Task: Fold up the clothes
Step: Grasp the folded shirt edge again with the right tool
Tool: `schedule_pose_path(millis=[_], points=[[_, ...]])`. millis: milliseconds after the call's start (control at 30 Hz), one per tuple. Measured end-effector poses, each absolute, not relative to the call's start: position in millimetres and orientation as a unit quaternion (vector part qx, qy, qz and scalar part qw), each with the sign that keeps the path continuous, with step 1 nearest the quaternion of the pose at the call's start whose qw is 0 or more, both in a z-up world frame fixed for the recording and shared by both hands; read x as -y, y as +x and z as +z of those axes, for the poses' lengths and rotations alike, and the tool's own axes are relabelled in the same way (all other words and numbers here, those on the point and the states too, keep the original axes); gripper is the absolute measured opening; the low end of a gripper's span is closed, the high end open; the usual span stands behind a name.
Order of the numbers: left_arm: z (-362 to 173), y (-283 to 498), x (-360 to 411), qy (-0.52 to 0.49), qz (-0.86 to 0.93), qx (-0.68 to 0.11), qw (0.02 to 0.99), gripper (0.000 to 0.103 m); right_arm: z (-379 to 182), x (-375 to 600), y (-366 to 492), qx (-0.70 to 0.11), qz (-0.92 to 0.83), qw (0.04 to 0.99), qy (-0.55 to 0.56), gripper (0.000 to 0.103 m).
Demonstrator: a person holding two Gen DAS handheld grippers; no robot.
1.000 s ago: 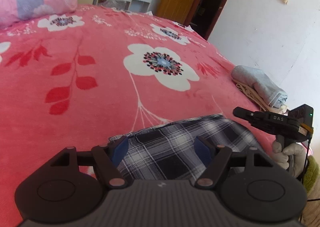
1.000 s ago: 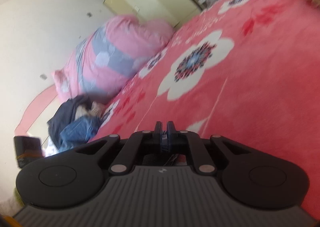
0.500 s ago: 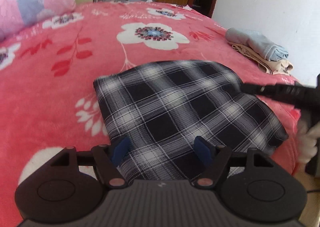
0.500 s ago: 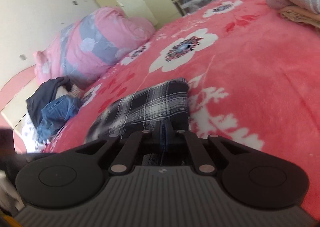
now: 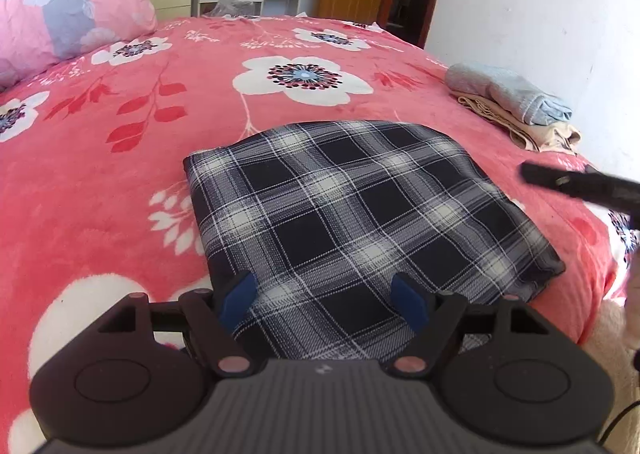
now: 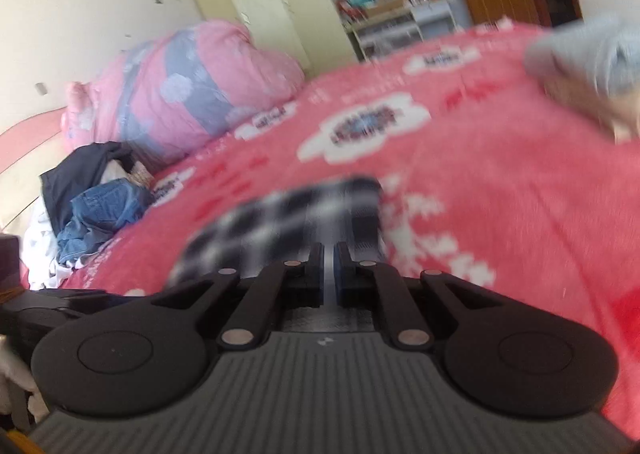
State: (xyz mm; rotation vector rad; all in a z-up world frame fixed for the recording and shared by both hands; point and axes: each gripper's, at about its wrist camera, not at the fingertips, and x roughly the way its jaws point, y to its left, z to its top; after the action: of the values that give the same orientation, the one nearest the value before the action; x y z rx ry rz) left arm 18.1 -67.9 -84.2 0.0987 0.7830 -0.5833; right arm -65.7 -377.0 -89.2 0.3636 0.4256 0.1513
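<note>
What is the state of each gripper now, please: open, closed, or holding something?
Left gripper: open, holding nothing, over the plaid garment.
Right gripper: nearly closed with a thin gap; the blur hides whether it holds cloth.

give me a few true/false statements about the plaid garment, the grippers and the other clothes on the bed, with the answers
1. The plaid garment lies folded flat on the red floral bedspread. True.
2. The left gripper is clamped shut on the plaid cloth. False: its blue fingers stand wide apart over the near edge and hold nothing.
3. The right gripper has its fingers nearly together, with only a narrow gap. True.
4. A grey folded item sits on top of a beige one near the wall side of the bed. True.
5. The pile with blue denim lies on top of the plaid garment. False: it lies apart, beside the pink quilt.
</note>
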Motion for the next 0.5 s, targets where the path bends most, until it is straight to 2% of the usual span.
schedule_pose_path(millis=[100,233,500], points=[[-85,17,68,0.048,-0.276,-0.374,0.884,0.077,-86,364,-79,-0.202,0.092,0.964,0.146,0.005],[-82,18,66,0.039,-0.267,-0.376,0.886,0.077,-124,354,-72,-0.268,0.092,0.947,0.150,0.003],[-65,16,47,-0.004,-0.233,-0.379,0.896,0.076,-125,354,-73,-0.266,0.100,0.945,0.164,0.003]])
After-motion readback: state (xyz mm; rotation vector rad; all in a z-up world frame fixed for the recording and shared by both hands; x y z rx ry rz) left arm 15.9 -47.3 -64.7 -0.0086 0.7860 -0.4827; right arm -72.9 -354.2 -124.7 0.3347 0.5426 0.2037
